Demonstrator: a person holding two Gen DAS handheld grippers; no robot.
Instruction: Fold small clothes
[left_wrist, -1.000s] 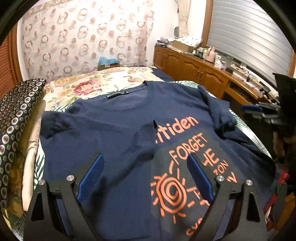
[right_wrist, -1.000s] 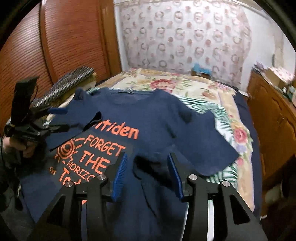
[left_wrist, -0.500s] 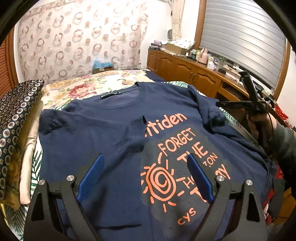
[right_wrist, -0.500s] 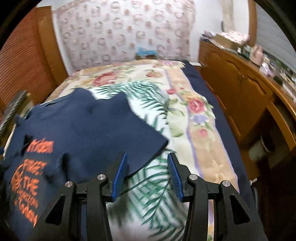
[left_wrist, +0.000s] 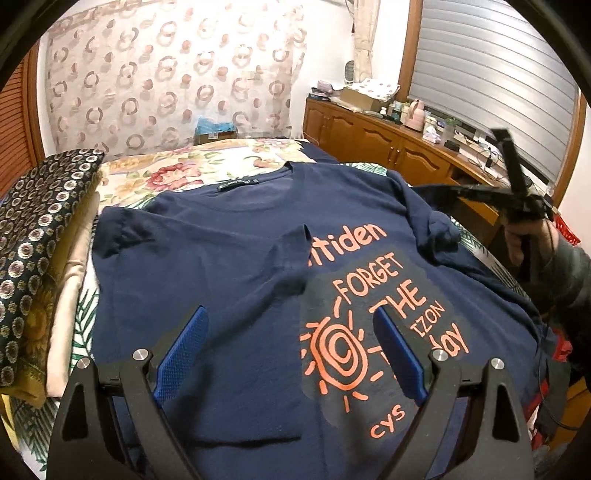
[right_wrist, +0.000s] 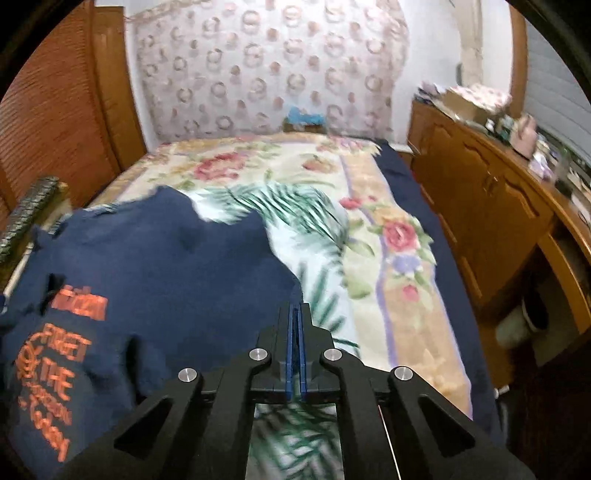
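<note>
On the floral bed, a navy shirt lies spread.
Left gripper hovers wide above it; right gripper closed, empty; cabinets right, folded stack left.

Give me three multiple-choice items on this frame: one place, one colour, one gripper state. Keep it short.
1. Where does the navy T-shirt lie?
A. on the floral bedspread
B. on the cabinet
C. on the floor

2. What colour is the shirt's print?
A. white
B. orange
C. green

3. How does the right gripper stand?
A. wide open
B. out of view
C. shut

Answers: 1 A, the bedspread shows around the shirt; 2 B, the sun and lettering are orange; 3 C, its blue pads meet with nothing visible between them, while the left gripper is open.
</note>
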